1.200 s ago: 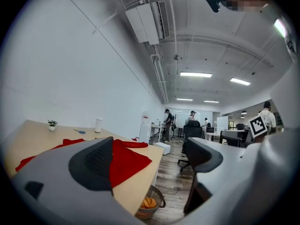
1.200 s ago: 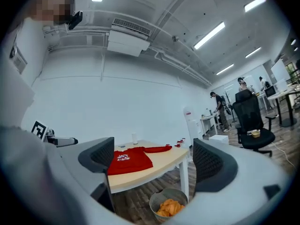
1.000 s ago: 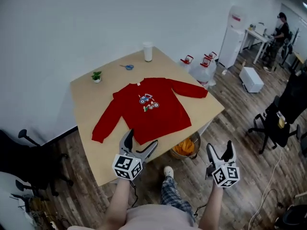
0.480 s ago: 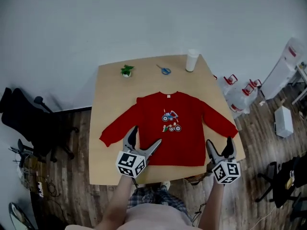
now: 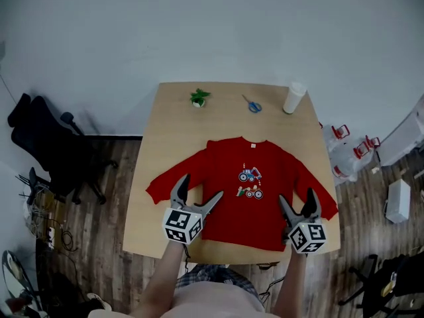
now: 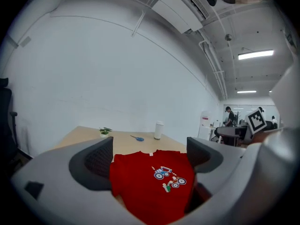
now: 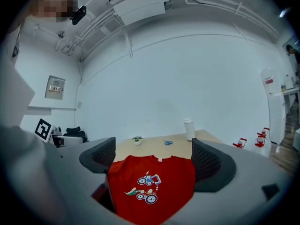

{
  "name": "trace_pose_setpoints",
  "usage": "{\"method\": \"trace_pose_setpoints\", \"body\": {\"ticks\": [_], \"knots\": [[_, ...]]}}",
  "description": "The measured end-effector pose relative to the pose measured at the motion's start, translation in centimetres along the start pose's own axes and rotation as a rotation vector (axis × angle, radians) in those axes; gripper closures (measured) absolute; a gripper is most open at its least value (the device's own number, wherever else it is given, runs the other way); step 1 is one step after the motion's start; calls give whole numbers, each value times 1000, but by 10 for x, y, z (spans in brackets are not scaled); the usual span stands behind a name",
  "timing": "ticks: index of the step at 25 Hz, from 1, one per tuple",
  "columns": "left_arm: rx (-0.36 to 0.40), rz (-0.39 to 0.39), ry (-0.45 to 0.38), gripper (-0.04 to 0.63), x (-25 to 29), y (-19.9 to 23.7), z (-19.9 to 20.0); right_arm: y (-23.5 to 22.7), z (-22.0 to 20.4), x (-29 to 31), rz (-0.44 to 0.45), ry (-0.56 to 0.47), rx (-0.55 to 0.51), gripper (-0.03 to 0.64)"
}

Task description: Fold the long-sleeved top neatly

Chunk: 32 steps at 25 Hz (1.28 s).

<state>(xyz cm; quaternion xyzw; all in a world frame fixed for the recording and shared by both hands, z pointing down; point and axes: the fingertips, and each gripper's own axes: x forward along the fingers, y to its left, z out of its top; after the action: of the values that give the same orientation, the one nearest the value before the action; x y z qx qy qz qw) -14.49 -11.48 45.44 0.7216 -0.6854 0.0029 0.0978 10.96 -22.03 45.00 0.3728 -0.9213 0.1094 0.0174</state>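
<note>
Red long-sleeved top (image 5: 248, 184) spread flat on tan wooden table (image 5: 173, 121).
Left gripper (image 5: 202, 187), right gripper (image 5: 296, 197) near its hem: jaws wide apart, empty.

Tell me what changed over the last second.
Mostly the viewpoint: the head camera swung round until the table sits square ahead. The left tongs and right tongs have come in over its near side, open and empty as before. The red top lies flat, untouched; plant, scissors and cup kept their places.
</note>
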Motion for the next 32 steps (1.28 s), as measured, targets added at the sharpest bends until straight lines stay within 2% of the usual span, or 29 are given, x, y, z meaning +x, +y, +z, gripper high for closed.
{"method": "trace_pose_setpoints", "body": {"ticks": [4,10,18,24,32], "knots": [[-14,67,7,123,-2,25,-3,12,-4,29,57,28,-8,129],[-32,203,6,123,-19,79,-5,55,-5,93,206,72,-49,129],[-73,427,44,123,-71,151,-31,158,-28,173,471,132,-96,130],[-155,539,125,123,-93,185,-79,231,-69,204,630,208,-158,127],[-343,672,265,124,-101,211,-161,285,-135,226,722,332,-194,130]]}}
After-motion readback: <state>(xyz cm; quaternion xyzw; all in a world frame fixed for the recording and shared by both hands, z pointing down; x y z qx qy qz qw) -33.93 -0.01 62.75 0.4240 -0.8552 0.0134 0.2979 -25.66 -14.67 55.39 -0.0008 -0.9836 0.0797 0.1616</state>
